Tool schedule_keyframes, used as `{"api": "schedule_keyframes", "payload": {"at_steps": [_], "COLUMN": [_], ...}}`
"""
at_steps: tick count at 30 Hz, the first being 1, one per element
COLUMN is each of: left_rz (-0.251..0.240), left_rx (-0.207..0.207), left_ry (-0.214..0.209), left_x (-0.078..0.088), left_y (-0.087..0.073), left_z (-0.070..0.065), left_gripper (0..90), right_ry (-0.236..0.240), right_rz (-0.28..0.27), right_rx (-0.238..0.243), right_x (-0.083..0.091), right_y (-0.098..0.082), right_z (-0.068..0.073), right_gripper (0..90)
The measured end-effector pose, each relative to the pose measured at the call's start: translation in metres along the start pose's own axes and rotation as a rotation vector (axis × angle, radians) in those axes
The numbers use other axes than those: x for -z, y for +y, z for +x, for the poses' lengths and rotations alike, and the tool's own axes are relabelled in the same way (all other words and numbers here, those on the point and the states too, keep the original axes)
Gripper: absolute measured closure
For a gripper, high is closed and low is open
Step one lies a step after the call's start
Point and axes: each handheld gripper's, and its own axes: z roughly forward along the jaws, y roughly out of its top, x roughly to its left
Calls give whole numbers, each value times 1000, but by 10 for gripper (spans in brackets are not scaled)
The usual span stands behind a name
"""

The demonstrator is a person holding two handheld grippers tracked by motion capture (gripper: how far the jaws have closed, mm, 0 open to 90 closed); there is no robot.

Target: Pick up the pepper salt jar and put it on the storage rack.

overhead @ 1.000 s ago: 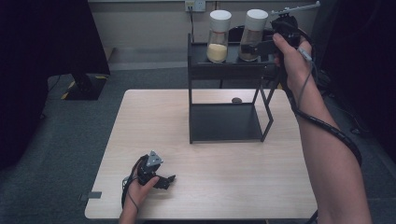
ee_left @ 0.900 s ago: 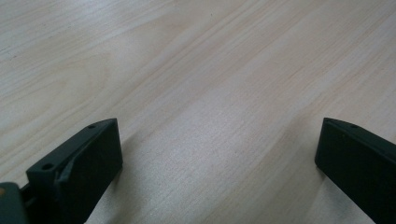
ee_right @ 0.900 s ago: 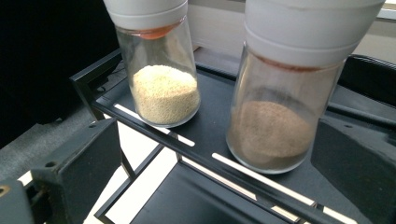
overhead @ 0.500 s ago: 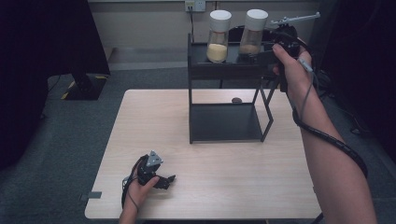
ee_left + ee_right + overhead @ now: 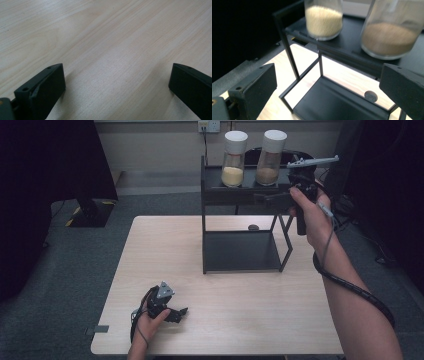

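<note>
Glass jars hold the granular contents: two stand side by side on the top shelf of a black metal rack (image 5: 220, 200) in the upper middle of the high view. The left jar (image 5: 234, 160) has a white lid and is roughly a third full of pale yellow grains. The right jar (image 5: 271, 157), also white-lidded, holds a tan-brown powder to about the same level. In the right gripper view the same pair sits across the top of the frame, yellow grains at upper centre and brown powder at upper right, both resting on the dark shelf and apart from each other.

The rack stands on the far half of a light wood tabletop (image 5: 165, 250). Its lower shelf (image 5: 240, 251) is a bare black panel. A small dark round disc (image 5: 253, 227) lies on the tabletop just behind the rack; in the right gripper view it shows at lower right.

The right tongs (image 5: 260, 197) are held up at the right end of the top shelf, level with the jars, jaws spread wide with nothing between them. The left tongs (image 5: 181, 312) rest low on the tabletop in the lower left of the high view, jaws likewise wide apart over bare wood and gripping nothing.
</note>
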Motion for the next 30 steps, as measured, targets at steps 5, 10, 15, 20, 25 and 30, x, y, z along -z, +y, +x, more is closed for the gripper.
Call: {"api": "schedule_keyframes", "payload": {"at_steps": [5, 10, 15, 20, 25, 30], "left_rz": [0, -1, 0, -1, 0, -1], "left_rx": [2, 2, 2, 2, 2, 2], "left_ry": [2, 2, 3, 3, 3, 3], "left_x": [0, 0, 0, 0, 0, 0], "left_y": [0, 0, 0, 0, 0, 0], "left_z": [-1, -1, -1, -1, -1, -1], "left_gripper": [0, 0, 0, 0, 0, 0], "right_ry": [18, 19, 11, 4, 2, 2], "right_rz": [11, -4, -7, -9, 5, 14], "right_rx": [-4, -24, -32, -37, -31, -35], "right_x": [-4, -9, -11, -11, -11, -11], "right_y": [-18, -38, -53, -66, -79, -90], "right_z": [-1, -4, -5, -7, -8, -9], "right_gripper": [5, 8, 8, 9, 10, 11]}}
